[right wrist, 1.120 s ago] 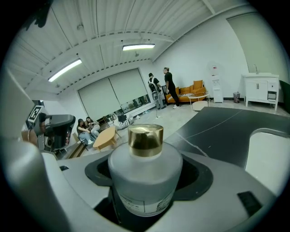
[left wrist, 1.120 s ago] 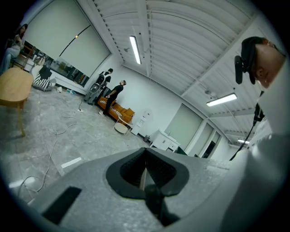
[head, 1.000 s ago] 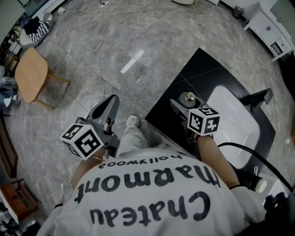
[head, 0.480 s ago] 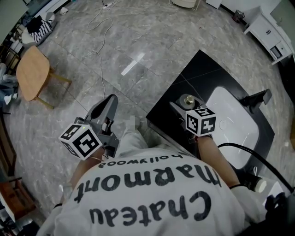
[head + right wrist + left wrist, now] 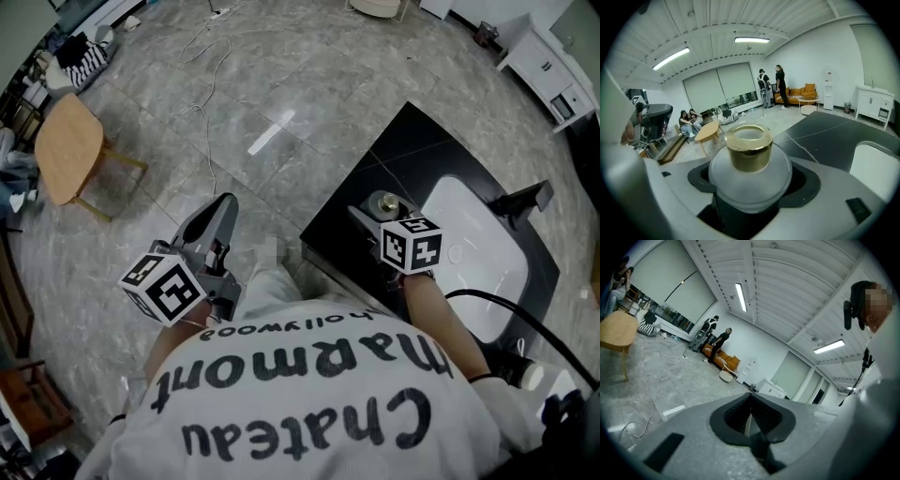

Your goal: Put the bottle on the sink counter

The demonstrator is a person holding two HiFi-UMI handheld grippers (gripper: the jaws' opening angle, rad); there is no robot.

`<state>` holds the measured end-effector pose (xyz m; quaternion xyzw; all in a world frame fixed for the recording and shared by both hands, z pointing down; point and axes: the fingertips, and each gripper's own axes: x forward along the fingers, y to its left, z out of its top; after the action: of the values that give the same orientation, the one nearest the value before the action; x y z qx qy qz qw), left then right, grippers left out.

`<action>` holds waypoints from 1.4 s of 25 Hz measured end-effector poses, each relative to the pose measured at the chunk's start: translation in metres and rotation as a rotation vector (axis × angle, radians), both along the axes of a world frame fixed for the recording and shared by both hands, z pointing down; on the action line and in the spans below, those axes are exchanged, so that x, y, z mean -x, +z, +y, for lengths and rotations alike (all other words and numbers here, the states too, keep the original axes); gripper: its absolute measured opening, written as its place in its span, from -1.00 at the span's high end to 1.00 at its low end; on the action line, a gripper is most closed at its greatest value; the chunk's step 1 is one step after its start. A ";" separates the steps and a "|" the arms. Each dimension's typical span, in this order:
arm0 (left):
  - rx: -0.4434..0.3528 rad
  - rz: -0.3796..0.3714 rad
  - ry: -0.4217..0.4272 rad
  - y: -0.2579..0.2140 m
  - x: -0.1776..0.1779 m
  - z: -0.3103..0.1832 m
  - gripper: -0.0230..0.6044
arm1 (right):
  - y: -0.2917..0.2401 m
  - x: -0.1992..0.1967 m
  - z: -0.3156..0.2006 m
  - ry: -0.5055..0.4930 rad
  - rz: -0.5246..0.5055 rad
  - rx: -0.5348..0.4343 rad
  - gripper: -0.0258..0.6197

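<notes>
A frosted round bottle with a gold cap [image 5: 749, 161] sits between the jaws of my right gripper [image 5: 750, 185], which is shut on it. In the head view the bottle [image 5: 382, 202] hangs over the near left part of the black sink counter [image 5: 408, 145], just left of the white basin [image 5: 473, 258]. Whether its base touches the counter is hidden. My left gripper [image 5: 223, 206] is held over the grey floor left of the counter. Its jaws are shut with nothing between them [image 5: 750, 399].
A black faucet [image 5: 525, 199] stands at the basin's far side. A black cable [image 5: 487, 302] trails from my right arm. On the floor lie a white cord [image 5: 202, 112] and a wooden table [image 5: 66, 150]. A white cabinet [image 5: 548, 56] stands at the back right. People stand far off.
The right gripper with the bottle has edged slightly to the right over the counter. The shoe seen below the left gripper has gone from view. The left gripper has hardly moved.
</notes>
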<state>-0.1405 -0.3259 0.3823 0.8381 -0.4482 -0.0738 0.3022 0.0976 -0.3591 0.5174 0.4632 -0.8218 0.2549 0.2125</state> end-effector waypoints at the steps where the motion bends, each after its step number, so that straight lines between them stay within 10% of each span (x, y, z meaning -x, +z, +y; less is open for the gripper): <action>1: -0.001 0.001 0.000 0.001 0.001 0.000 0.88 | 0.001 0.000 0.001 -0.003 0.006 -0.001 -0.13; 35: -0.031 0.013 -0.070 -0.001 0.019 0.018 0.88 | 0.013 0.009 0.013 -0.106 0.191 -0.057 -0.13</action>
<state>-0.1595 -0.3075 0.3818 0.8260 -0.4740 -0.0967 0.2893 0.0889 -0.3465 0.5302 0.4470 -0.8282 0.1743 0.2898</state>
